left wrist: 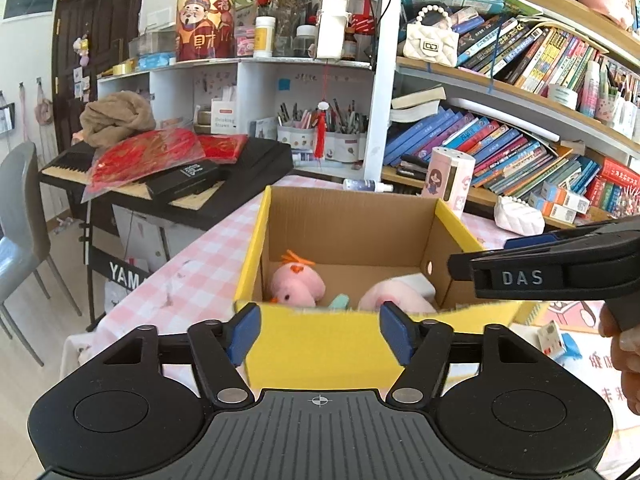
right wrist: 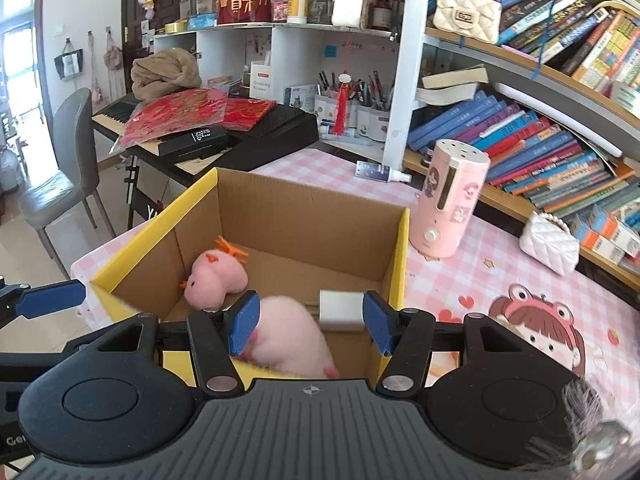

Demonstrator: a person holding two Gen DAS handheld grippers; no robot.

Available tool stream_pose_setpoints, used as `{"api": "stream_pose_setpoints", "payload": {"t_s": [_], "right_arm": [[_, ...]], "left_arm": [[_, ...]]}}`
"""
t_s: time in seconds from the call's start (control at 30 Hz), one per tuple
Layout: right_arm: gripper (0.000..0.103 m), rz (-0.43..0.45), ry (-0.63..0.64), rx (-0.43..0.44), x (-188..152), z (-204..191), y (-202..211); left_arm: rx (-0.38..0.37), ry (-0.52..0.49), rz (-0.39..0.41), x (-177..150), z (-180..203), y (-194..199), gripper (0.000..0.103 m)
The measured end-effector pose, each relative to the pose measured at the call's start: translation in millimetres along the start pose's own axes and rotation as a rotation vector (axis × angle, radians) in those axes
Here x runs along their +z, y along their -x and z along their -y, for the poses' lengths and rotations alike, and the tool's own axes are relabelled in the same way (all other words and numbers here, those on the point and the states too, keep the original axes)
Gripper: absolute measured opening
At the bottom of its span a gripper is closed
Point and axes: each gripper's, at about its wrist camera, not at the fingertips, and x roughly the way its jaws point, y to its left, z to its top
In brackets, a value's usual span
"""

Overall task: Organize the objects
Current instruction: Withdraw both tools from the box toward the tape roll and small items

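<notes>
A yellow cardboard box (left wrist: 320,344) (right wrist: 400,256) stands open on the pink checked table. Inside lie a pink plush chick with orange tuft (left wrist: 298,285) (right wrist: 216,278), a second pink plush (left wrist: 394,298) (right wrist: 292,336), a white charger block (right wrist: 340,310) and a small teal piece (left wrist: 339,302). My left gripper (left wrist: 320,334) is open and empty just before the box's near wall. My right gripper (right wrist: 310,326) is open above the box's near right corner, over the pink plush and charger; it also shows in the left wrist view (left wrist: 560,264).
A pink cylindrical humidifier (right wrist: 452,200) and a small spray bottle (right wrist: 382,172) stand behind the box. A white quilted purse (right wrist: 550,242) lies by the bookshelf (right wrist: 540,128). A keyboard piano (left wrist: 168,176) and a grey chair (left wrist: 20,232) are at the left. A small box (left wrist: 554,338) lies at the right.
</notes>
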Motion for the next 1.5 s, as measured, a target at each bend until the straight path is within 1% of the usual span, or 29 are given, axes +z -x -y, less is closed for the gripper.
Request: {"api": "stream_pose_setpoints", "payload": {"t_s": [0.1, 0.23, 0.5, 0.63, 0.87, 1.03, 1.23, 1.37, 1.5], "right_arm": [[0.056, 0.003, -0.016, -0.022, -13.1, -4.4, 13.5], [0.059, -0.003, -0.033, -0.056, -37.3, -9.8, 31.9], [0.06, -0.068, -0.074, -0.12, -86.1, -22.6, 53.1], [0.062, -0.077, -0.094, -0.149, -102.9, -28.3, 61.9], [0.062, -0.11, -0.07, -0.147, -121.7, -43.4, 72.7], [0.064, -0.116, -0.073, -0.152, -133.1, -47.4, 81.7], [0.066, -0.14, -0.116, -0.171, -147.8, -44.7, 91.3], [0.071, -0.161, -0.14, -0.197, -159.0, -41.6, 97.9], [0.072, -0.168, -0.18, -0.241, -167.6, -32.6, 106.0]], "left_arm": [[0.007, 0.003, -0.01, -8.8, -3.1, 11.5, 0.071], [0.011, -0.007, -0.031, -22.0, -7.4, 26.5, 0.072], [0.029, -0.026, -0.08, -45.4, -14.2, 47.1, 0.072], [0.033, -0.026, -0.1, -55.8, -16.2, 54.8, 0.072], [0.024, -0.036, -0.115, -66.5, -16.1, 64.1, 0.074], [0.006, -0.055, -0.135, -73.8, -12.9, 68.7, 0.075], [-0.019, -0.101, -0.169, -83.0, -2.6, 69.7, 0.084], [-0.055, -0.126, -0.186, -87.6, 6.5, 68.8, 0.085], [-0.098, -0.163, -0.187, -88.4, 18.2, 67.6, 0.086]]}}
